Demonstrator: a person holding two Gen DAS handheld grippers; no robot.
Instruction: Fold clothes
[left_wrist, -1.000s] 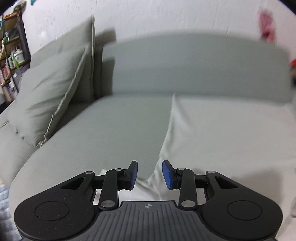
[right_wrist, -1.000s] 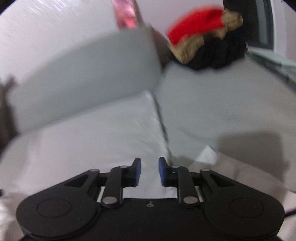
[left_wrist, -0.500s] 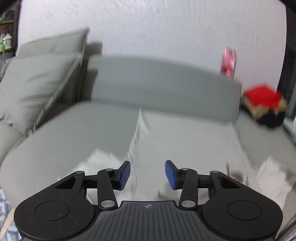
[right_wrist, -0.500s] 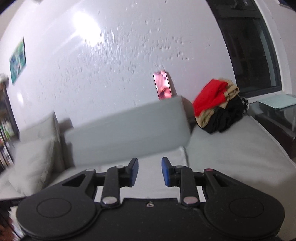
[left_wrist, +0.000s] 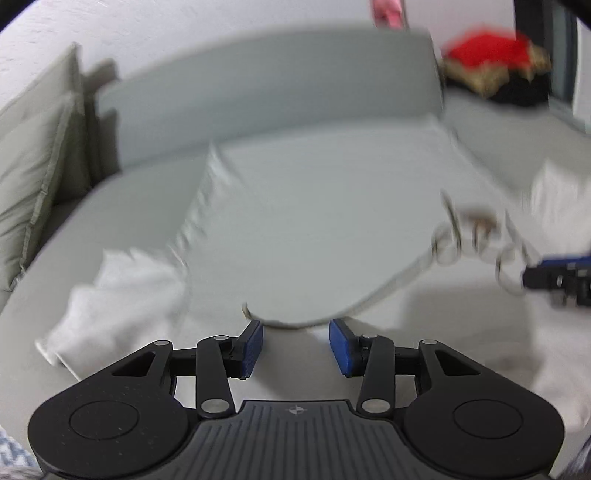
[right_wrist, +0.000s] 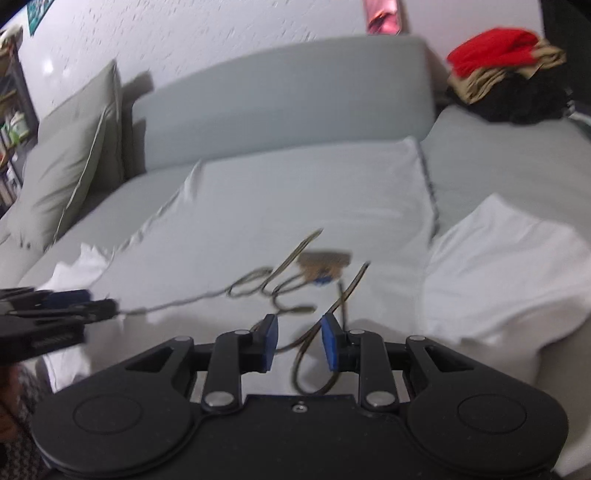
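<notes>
A pale white T-shirt (left_wrist: 314, 221) lies spread flat on the grey sofa, its sleeves (left_wrist: 118, 295) sticking out to either side. It bears a dark script print (right_wrist: 295, 280) with a small brown patch. My left gripper (left_wrist: 295, 343) hovers open just before the shirt's curved near edge, with nothing between its fingers. My right gripper (right_wrist: 299, 339) is open above the print, also holding nothing. Each gripper shows at the edge of the other's view: the right gripper (left_wrist: 557, 280) and the left gripper (right_wrist: 55, 306). The shirt (right_wrist: 295, 206) and its right sleeve (right_wrist: 498, 277) look blurred.
The sofa backrest (left_wrist: 258, 85) runs behind the shirt. Grey pillows (right_wrist: 62, 184) lean at the left end. A pile of red, tan and black clothes (right_wrist: 506, 85) sits at the far right. A shelf (right_wrist: 11, 110) stands at the far left edge.
Both views have tipped down from the wall and backrest onto the shirt. The left jaws stand wider apart than a second ago. Each gripper now shows in the other's view.
</notes>
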